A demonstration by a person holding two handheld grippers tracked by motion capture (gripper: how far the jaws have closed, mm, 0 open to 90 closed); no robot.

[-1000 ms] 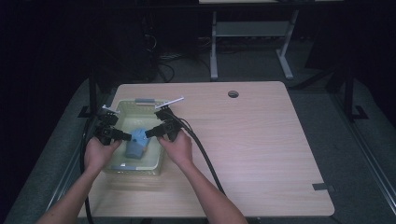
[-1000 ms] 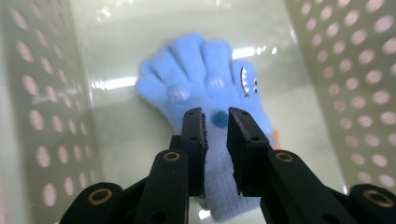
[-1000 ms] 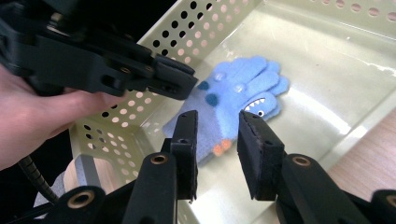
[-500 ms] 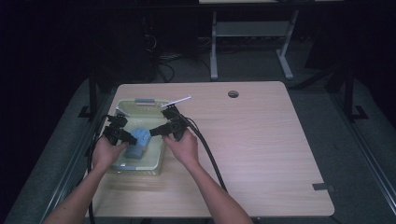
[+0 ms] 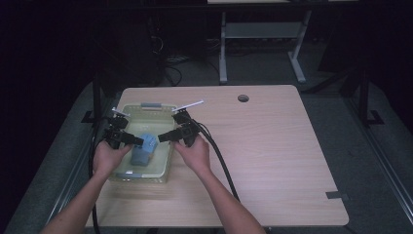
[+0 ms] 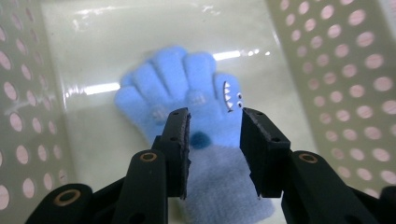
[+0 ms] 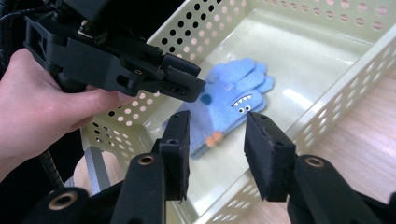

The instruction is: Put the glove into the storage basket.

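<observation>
Over on the left side of the table, both grippers have just been opening up, and that's the main change: a second ago we had them pinched in tight around the glove, and now the jaws of both stand apart with nothing clamped. Going left to right: our left gripper hangs over the basket pointing down at the glove, and in the left gripper view the cuff end sits between the two jaws, but the pads look clear of the fabric, so we'd call it let go rather than gripped. The right gripper reaches in from the basket's right rim, jaws parted too, and in its own view the glove lies lower down past the tips, not touched. So our guess is the glove has just been dropped off and this step is basically done; next would be backing both hands out. As for the basket: pale, perforated walls, glossy floor, and the one thing in it is the blue glove with a little toothy monster face, lying flat on the bottom, fingers spread, lighter cuff toward us.
</observation>
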